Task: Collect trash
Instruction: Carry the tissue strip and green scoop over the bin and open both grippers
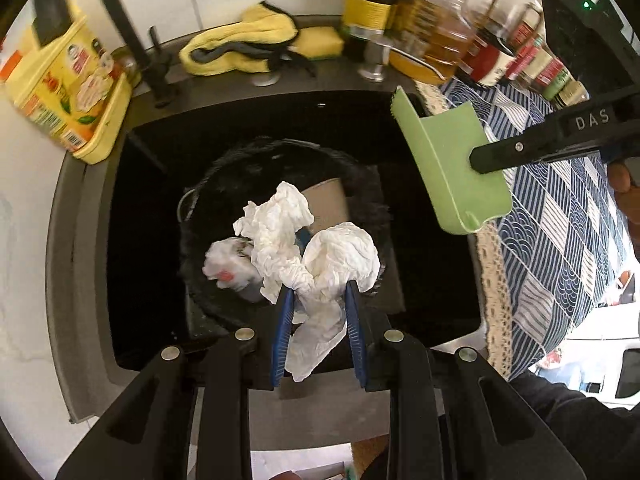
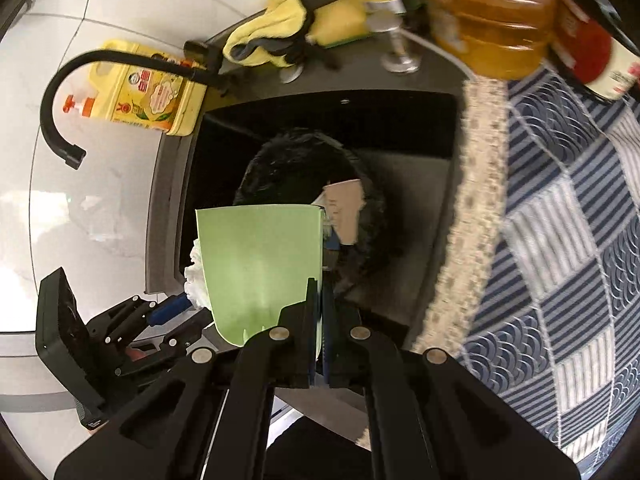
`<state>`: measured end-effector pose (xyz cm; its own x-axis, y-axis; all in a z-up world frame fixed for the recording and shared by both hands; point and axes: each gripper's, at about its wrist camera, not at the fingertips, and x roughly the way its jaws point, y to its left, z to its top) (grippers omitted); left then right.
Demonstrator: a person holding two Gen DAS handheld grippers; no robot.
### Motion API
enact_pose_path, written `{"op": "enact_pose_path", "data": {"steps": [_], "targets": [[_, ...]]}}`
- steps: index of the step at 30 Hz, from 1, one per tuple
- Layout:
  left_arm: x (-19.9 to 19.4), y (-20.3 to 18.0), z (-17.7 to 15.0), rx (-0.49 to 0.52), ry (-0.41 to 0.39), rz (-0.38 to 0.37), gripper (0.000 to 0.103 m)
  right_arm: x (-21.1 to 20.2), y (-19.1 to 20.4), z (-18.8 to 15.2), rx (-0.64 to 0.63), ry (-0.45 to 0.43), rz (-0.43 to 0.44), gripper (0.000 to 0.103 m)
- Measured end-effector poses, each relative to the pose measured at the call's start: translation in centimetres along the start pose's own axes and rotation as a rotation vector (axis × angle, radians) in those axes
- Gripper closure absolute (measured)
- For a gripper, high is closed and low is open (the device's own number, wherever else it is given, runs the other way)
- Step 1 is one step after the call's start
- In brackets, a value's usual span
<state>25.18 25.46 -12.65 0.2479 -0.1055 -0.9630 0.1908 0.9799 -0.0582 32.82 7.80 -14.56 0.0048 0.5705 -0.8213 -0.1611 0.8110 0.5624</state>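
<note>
Hanging directly over the black trash bag [image 1: 280,160], the left gripper [image 1: 318,300] has its fingers clamped on crumpled tissue [image 1: 316,256], while the right gripper [image 2: 320,320] pinches a green dustpan [image 2: 260,264] alongside.

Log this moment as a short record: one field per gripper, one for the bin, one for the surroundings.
left gripper: shut on crumpled white paper towel, held over the bin
right gripper: shut on pale green plastic dustpan, held over the sink
bin: black-lined trash bin in dark sink; holds a brown paper cup and a white wrapper
surroundings: yellow cloth, yellow detergent bottle, blue patterned cloth
</note>
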Motion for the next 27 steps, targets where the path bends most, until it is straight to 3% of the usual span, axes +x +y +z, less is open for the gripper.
{"op": "enact_pose_path", "data": {"steps": [16,18,19,20,27], "targets": [[1.9,5.2,1.9,0.025,0.025,-0.047,0.078,4.7,3.3,3.6,0.049,0.025,-0.029,0.099],[2.2,5.6,2.4,0.022,0.030,-0.050,0.075,5.0,3.3,4.0,0.065,0.032,-0.021,0.094],[2.3,5.7,2.5,0.018,0.032,-0.050,0.071,5.0,3.2,4.1,0.071,0.038,-0.017,0.080],[2.3,6.0,2.7,0.010,0.032,-0.047,0.063,5.1,3.1,4.3,0.088,0.039,-0.009,0.073],[2.9,6.6,3.3,0.010,0.043,-0.049,0.060,4.6,3.3,4.6,0.095,0.026,-0.023,0.073]]}}
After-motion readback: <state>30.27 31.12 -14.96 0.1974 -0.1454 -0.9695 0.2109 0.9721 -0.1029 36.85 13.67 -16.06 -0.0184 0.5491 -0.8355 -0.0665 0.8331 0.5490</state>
